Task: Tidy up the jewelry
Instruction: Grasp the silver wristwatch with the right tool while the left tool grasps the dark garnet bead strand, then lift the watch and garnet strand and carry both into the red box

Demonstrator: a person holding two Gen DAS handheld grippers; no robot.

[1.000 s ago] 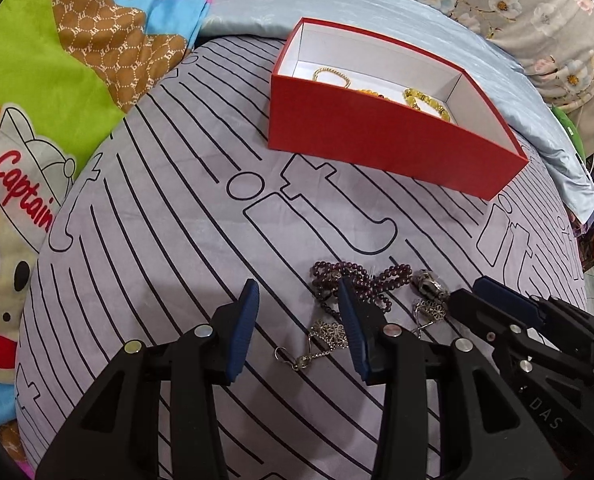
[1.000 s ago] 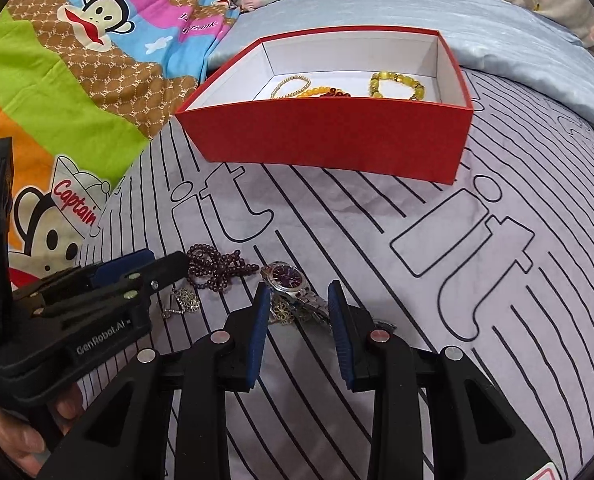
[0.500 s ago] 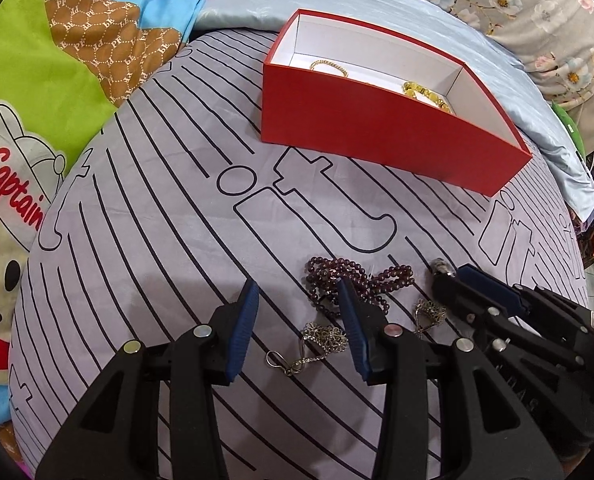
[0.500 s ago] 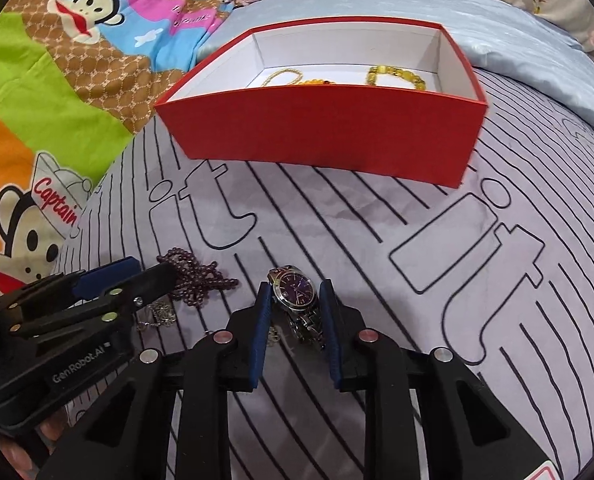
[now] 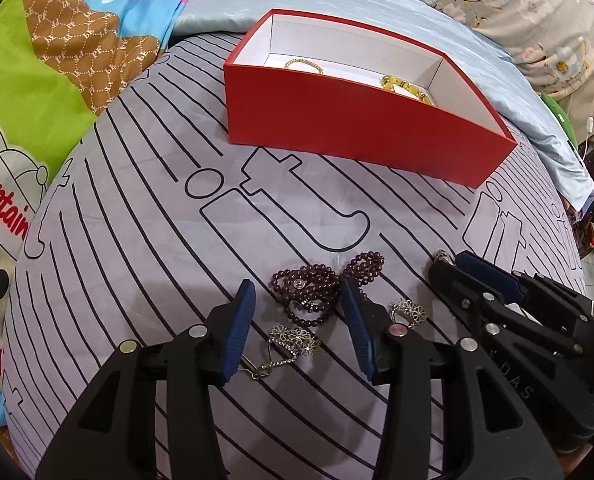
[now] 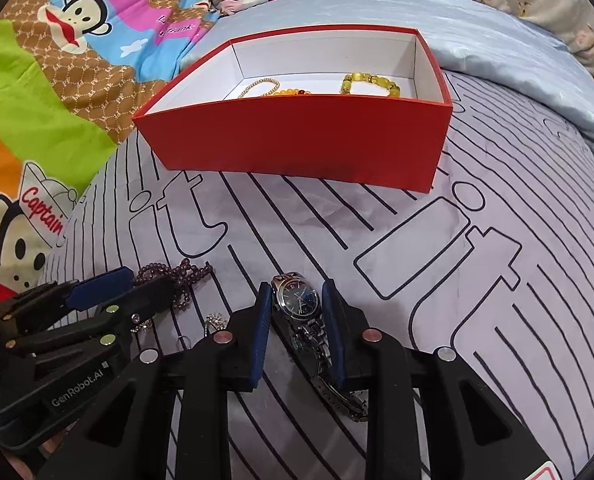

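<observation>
A red box [image 5: 353,128] [image 6: 297,144] with a white inside stands ahead and holds a thin gold chain [image 6: 259,86] and a yellow bead bracelet [image 6: 371,82]. My left gripper [image 5: 297,300] is open, its fingers on either side of a dark purple bead strand [image 5: 317,286]. A silver flower chain [image 5: 293,340] lies between its fingers, a silver flower ring [image 5: 409,310] to its right. My right gripper [image 6: 297,300] is shut on a silver watch [image 6: 299,300] with a dark blue dial; its band [image 6: 321,356] trails back between the fingers.
Everything lies on a grey striped cloth [image 5: 137,220] over a bed. A cartoon monkey blanket [image 6: 57,60] is at the left, a pale blue pillow [image 6: 477,28] behind the box, floral fabric at the far right.
My right gripper has closed in on the watch and now grips its case. My left gripper has moved forward over the purple beads and stays open.
</observation>
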